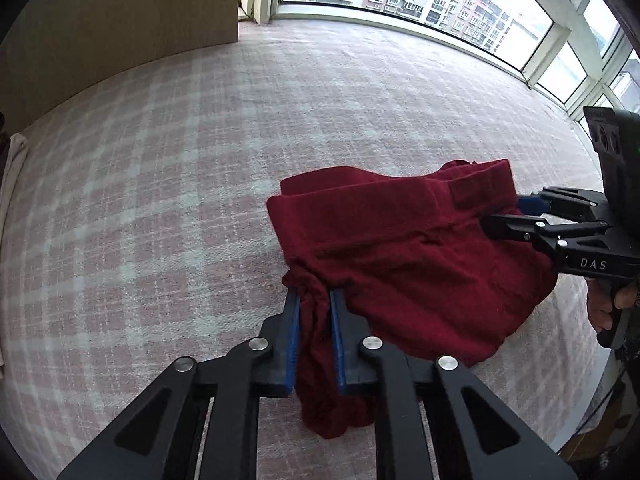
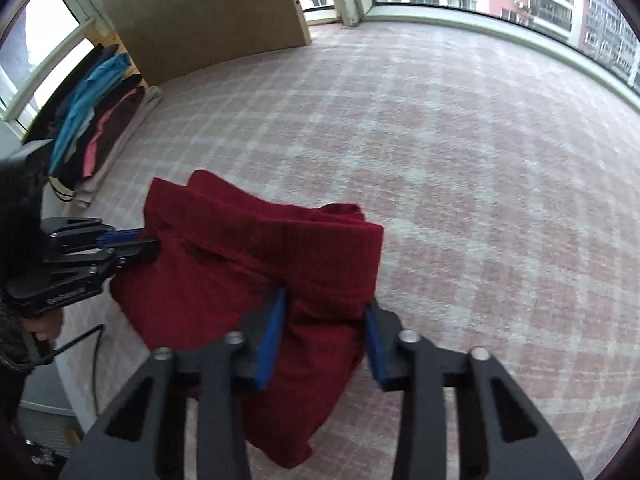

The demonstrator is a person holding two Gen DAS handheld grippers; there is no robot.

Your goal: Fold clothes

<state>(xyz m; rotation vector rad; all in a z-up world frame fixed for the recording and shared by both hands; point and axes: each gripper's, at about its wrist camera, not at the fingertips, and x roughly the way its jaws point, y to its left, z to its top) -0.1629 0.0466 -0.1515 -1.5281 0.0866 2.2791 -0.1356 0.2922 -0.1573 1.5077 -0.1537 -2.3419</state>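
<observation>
Pink-and-white plaid cloth [image 1: 160,200] covers the broad surface, bare from the stack of folded clothes [image 2: 92,120] at its left edge to the windows. Near the front edge lies the dark red knitted garment [image 1: 400,248], partly folded. The left hand-held gripper [image 1: 316,300] pinches a bunched corner of it, and the right hand-held gripper [image 2: 326,308] grips a thicker fold.
</observation>
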